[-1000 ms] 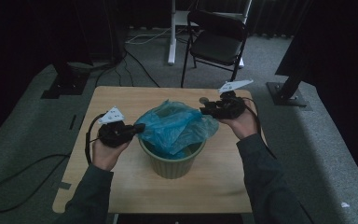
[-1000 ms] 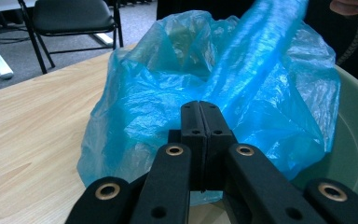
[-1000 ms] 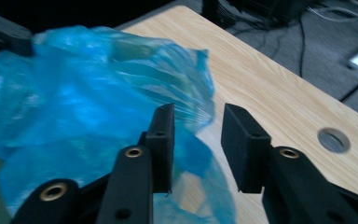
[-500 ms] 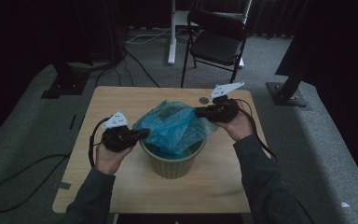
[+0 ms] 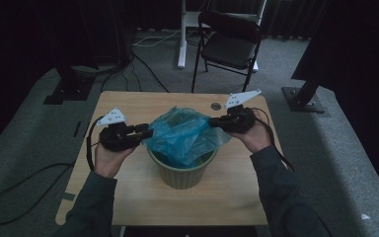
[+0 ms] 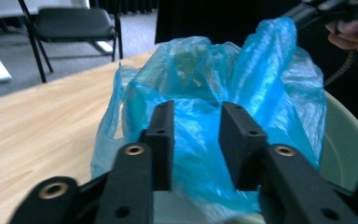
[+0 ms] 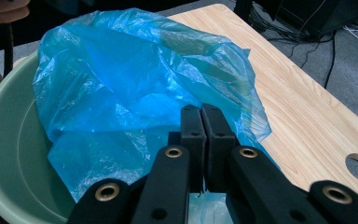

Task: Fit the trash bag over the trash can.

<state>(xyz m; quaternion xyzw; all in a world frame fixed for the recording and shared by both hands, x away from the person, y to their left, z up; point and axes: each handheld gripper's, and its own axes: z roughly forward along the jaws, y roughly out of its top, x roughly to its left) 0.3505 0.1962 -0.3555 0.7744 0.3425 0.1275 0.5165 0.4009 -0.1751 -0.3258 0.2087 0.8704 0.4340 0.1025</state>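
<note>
table [image 5: 128, 187] carries one green bin [image 5: 182, 173] near its middle, a blue bag [image 5: 182, 133] sitting in the bin's mouth and bulging above the rim. the bag is not yet seated: its film is bunched, and in the right gripper view the bin's inner wall [image 7: 14, 154] shows bare beside it. bag lies between the two hands, its crumpled span running left to right across the table. right gripper [image 5: 216, 122] is at the bag's right edge; in its own view the jaws stand pressed together with blue film running in under them, so i judge it pinched on the bag's edge, though the film between the pads is hardly visible. left gripper [image 5: 147, 133] is at the bag's left edge, tips touching or just short of the film; in its own view the jaws stand narrowly apart with the bag [image 6: 200, 121] directly ahead and filling the gap behind them, nothing clamped. judgement: likely job is lining the bin. the left is the free hand and sits as near the bag as the right, so the coming move turns on it going straight forward onto the left edge, then both pulling apart along the left-right line to open the mouth over the rim.
</note>
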